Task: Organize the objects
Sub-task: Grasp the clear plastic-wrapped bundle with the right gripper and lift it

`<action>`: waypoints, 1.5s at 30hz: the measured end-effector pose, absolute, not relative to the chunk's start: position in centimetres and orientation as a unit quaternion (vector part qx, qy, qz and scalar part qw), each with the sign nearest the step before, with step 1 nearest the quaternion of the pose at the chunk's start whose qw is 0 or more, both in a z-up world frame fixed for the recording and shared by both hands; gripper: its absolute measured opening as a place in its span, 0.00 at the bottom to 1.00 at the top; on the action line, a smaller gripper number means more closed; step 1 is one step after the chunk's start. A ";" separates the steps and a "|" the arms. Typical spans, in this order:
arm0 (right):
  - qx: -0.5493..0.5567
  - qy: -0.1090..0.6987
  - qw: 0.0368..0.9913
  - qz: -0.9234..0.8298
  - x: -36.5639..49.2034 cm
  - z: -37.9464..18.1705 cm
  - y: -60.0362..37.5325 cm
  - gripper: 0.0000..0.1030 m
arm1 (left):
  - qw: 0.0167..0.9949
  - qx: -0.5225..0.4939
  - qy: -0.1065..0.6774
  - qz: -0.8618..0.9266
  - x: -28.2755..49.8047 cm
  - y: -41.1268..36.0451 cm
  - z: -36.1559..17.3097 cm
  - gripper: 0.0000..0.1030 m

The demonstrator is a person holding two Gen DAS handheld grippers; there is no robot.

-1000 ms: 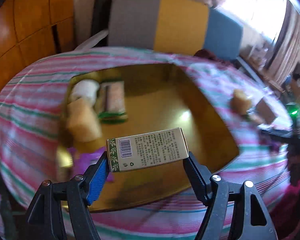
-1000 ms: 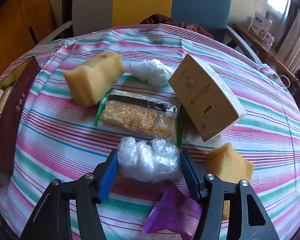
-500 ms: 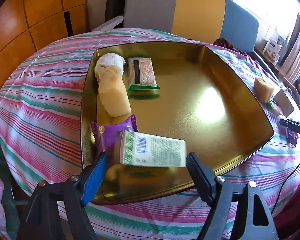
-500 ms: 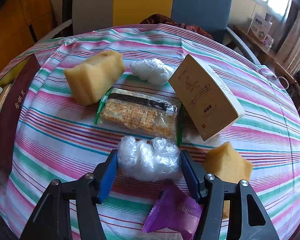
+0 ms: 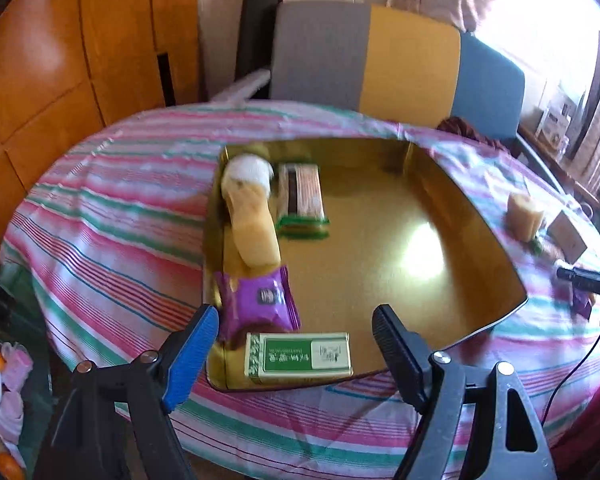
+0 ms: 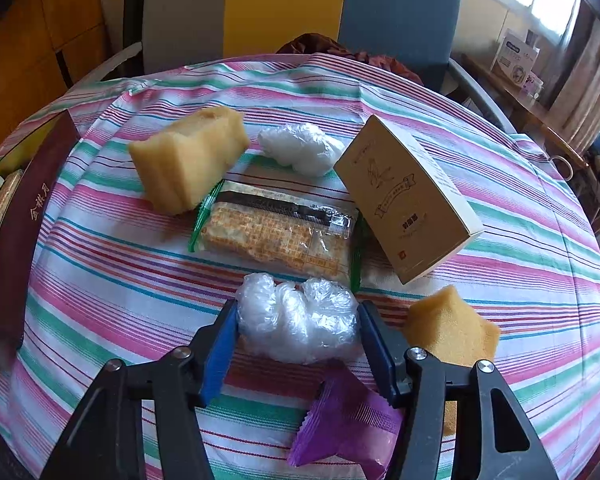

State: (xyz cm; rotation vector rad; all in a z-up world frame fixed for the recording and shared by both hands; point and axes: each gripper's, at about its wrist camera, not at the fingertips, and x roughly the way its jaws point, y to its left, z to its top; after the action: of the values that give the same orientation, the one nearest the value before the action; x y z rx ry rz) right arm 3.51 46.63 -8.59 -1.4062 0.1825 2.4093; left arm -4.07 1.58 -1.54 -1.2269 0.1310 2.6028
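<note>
1. My left claw [image 5: 294, 334] was spread wide and held nothing; the green box [image 5: 299, 357] lay between and just beyond its fingers, free of both.

2. That box rested flat in the near corner of the gold tray [image 5: 480, 216], its long axis running across my view, just beside the purple packet [image 5: 260, 306]. Farther back along the tray's left wall sat a yellow sponge [image 5: 254, 228], a white wad [image 5: 247, 170] and a cracker pack [image 5: 300, 200].

3. My right claw [image 6: 298, 332] was closed around a plastic bag wad [image 6: 296, 326], both fingers touching its sides; I could not tell whether the wad had left the striped tabletop [image 6: 112, 272].

4. The relation that mattered, as I judged it: the tray's dark red wall [image 6: 16, 240] stood well to the left of my right claw, so the wad had to travel leftward across the cloth.

5. Other loose things lay around the right claw: a large sponge [image 6: 188, 158], a second plastic wad [image 6: 298, 148], a cracker packet [image 6: 276, 234], a tan box [image 6: 408, 200], a small sponge [image 6: 450, 328] and a purple wrapper [image 6: 348, 428] beneath the fingers.

6. My left claw was the nearer one to the tray, yet it was empty; I reckoned the right one carried the coming move.
</note>
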 end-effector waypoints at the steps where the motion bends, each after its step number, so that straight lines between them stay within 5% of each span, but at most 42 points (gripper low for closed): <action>1: -0.492 0.067 0.174 0.850 3.6 -8.4 46.7 0.55 | 0.130 -0.414 0.046 0.900 -3.8 1.6 -1.0 0.78; 13: -0.472 0.086 0.183 0.858 4.1 -6.9 45.9 0.36 | 0.141 -0.395 0.033 0.907 -3.2 1.2 0.1 0.78; 14: -0.471 0.086 0.179 0.859 4.0 -6.8 45.7 0.21 | 0.141 -0.395 0.032 0.907 -3.1 1.1 0.1 0.78; 15: -0.474 0.084 0.180 0.858 3.9 -6.8 45.6 0.17 | 0.141 -0.396 0.030 0.907 -3.1 1.0 0.0 0.78; 23: -0.471 0.115 0.178 0.857 4.2 -6.6 46.6 0.21 | 0.140 -0.401 0.016 0.905 -2.8 0.2 -0.3 0.78; 27: -0.454 0.181 0.181 0.853 5.1 -6.0 49.0 0.34 | 0.142 -0.402 0.010 0.905 -2.7 0.2 -0.3 0.78; 29: -0.441 0.209 0.182 0.853 5.5 -5.6 49.7 0.55 | 0.145 -0.404 0.009 0.903 -2.8 0.3 -0.4 0.78; 38: -0.474 0.174 0.182 0.843 3.6 -6.8 49.4 0.71 | 0.157 -0.417 0.015 0.895 -2.7 1.4 -1.1 0.78; 41: -0.503 0.121 0.209 0.830 2.5 -8.8 48.9 0.71 | 0.161 -0.418 0.016 0.894 -2.6 1.6 -1.2 0.78; 43: -0.518 0.109 0.215 0.821 2.1 -10.0 48.7 0.52 | 0.163 -0.419 0.017 0.893 -2.7 1.7 -1.2 0.78; 45: -0.509 0.104 0.214 0.827 2.3 -10.0 48.6 0.50 | 0.162 -0.420 0.015 0.893 -2.8 1.7 -1.3 0.78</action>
State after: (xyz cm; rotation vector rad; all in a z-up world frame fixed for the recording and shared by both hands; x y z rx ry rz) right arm 2.33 48.58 -9.96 -1.4133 0.2892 2.2952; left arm -2.78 1.70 -1.27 -1.1974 0.0437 2.5484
